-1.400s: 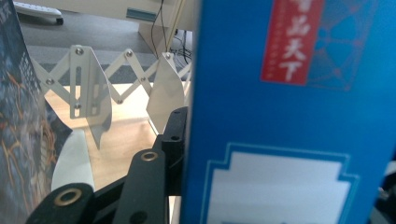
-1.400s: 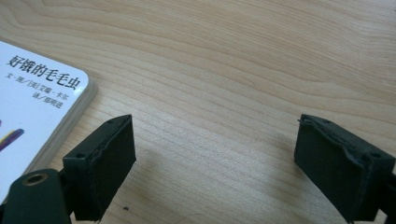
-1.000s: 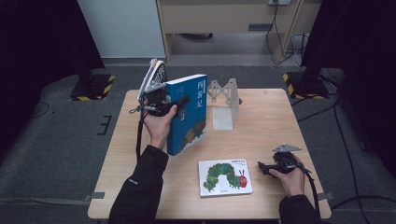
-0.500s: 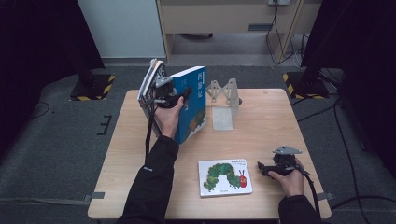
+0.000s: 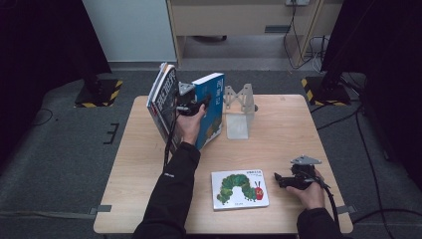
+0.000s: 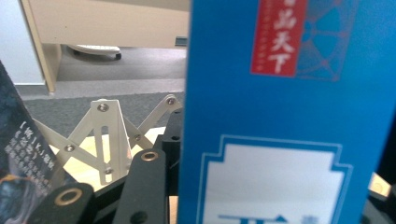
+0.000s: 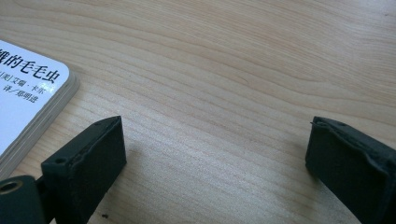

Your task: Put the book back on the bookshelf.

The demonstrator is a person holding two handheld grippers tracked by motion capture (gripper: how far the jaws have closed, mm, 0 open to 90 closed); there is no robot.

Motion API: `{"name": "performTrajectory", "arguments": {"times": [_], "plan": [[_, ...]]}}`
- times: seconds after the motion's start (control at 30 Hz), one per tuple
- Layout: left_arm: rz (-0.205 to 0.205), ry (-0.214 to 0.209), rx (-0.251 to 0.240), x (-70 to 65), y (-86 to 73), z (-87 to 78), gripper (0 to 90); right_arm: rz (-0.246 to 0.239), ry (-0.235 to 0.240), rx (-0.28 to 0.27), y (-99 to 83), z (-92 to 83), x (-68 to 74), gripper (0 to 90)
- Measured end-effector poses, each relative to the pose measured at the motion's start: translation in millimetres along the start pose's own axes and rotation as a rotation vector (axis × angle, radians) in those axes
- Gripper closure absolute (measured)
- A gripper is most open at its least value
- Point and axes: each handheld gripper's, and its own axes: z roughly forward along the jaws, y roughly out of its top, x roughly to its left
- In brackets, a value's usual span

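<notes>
1. Since a second ago your left gripper [image 5: 191, 105] carries both books toward the bookend [image 5: 238, 112]
2. Jaws pinch the blue book [image 5: 210, 112]; the dark book [image 5: 164, 102] leans loose and may topple
3. Right gripper [image 5: 281, 180]: jaws spread, just opened, nothing between, beside the caterpillar book [image 5: 240, 188]

Tall blue paperback book [image 5: 210, 107] with red title label: upright, tilted, clamped between left gripper [image 5: 191, 105] jaws. Dark-covered book [image 5: 164, 102]: upright, leaning, just outside those jaws, beside blue one.

Black long sleeves [image 5: 171, 194]; black claws w/ trailing cables, grey 3-cornered plate [image 5: 305, 160] atop right claw [image 5: 276, 178].
</notes>
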Motion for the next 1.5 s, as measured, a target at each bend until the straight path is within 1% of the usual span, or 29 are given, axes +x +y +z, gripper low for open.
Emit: {"name": "performTrajectory", "arguments": {"times": [0.03, 0.1, 0.13, 0.2, 0.33, 0.37, 0.57, 0.63, 0.77, 0.87, 0.97, 1.07, 1.17, 1.27, 1.37, 1.47, 1.5], "plan": [[-0.002, 0.001, -0.003, -0.4, -1.5, 0.1, 60.3, 0.0, -0.001, 0.0, 0.0, 0.0, 0.2, 5.0], [0.025, 0.01, 0.0, -3.5, -2.3, -0.5, 60.2, 0.0, -0.003, -0.002, -0.1, 0.1, 0.5, 5.0], [0.045, 0.012, 0.007, -5.6, -2.7, -0.6, 60.1, 0.0, -0.003, -0.002, -0.1, 0.1, 0.5, 5.0], [0.07, 0.014, 0.019, -10.0, -3.6, -1.9, 59.9, 0.0, -0.003, -0.001, -0.1, 0.1, 0.7, 4.9], [0.093, 0.015, 0.04, -15.5, -5.5, -8.6, 59.7, 0.006, -0.003, -0.002, -0.1, 0.1, 1.8, 4.8], [0.103, 0.019, 0.046, -16.0, -6.3, -10.7, 59.8, 0.005, -0.003, -0.003, -0.2, 0.2, 2.2, 4.7], [0.127, 0.029, 0.062, -16.0, -14.7, -25.9, 59.8, 0.0, 0.003, -0.001, 0.1, 0.5, 2.8, 3.7], [0.125, 0.025, 0.062, -15.4, -18.2, -31.0, 59.8, 0.0, 0.004, 0.002, 0.2, 0.6, 2.9, 3.5], [0.133, 0.026, 0.059, -16.1, -26.1, -40.3, 59.7, 0.002, 0.003, 0.004, 0.5, 0.8, 3.3, 3.2], [0.122, 0.022, 0.041, -14.2, -33.3, -46.2, 59.5, 0.002, 0.002, 0.004, 0.4, 0.9, 3.4, 3.1], [0.098, 0.037, 0.023, -12.5, -40.6, -50.4, 59.3, 0.003, 0.0, 0.004, 0.5, 1.0, 3.5, 3.1], [0.095, 0.045, 0.018, -9.8, -46.7, -54.9, 59.2, 0.003, 0.0, 0.004, 0.4, 0.9, 3.6, 3.1], [0.104, 0.037, 0.005, -7.5, -51.4, -58.9, 59.0, 0.003, 0.002, 0.004, 0.5, 1.1, 3.4, 2.8], [0.117, 0.036, -0.003, -9.5, -53.8, -60.3, 58.8, 0.006, 0.001, 0.005, 0.6, 1.1, 3.8, 2.7], [0.12, 0.032, -0.013, -10.8, -56.1, -61.4, 58.5, 0.005, 0.0, 0.005, 0.6, 1.2, 3.9, 2.7], [0.118, 0.039, -0.02, -11.2, -57.2, -61.1, 58.2, 0.006, 0.0, 0.005, 0.6, 1.2, 3.9, 2.6], [0.122, 0.048, -0.024, -11.2, -57.3, -60.6, 58.2, 0.006, 0.0, 0.005, 0.6, 1.2, 4.0, 2.5]]}}
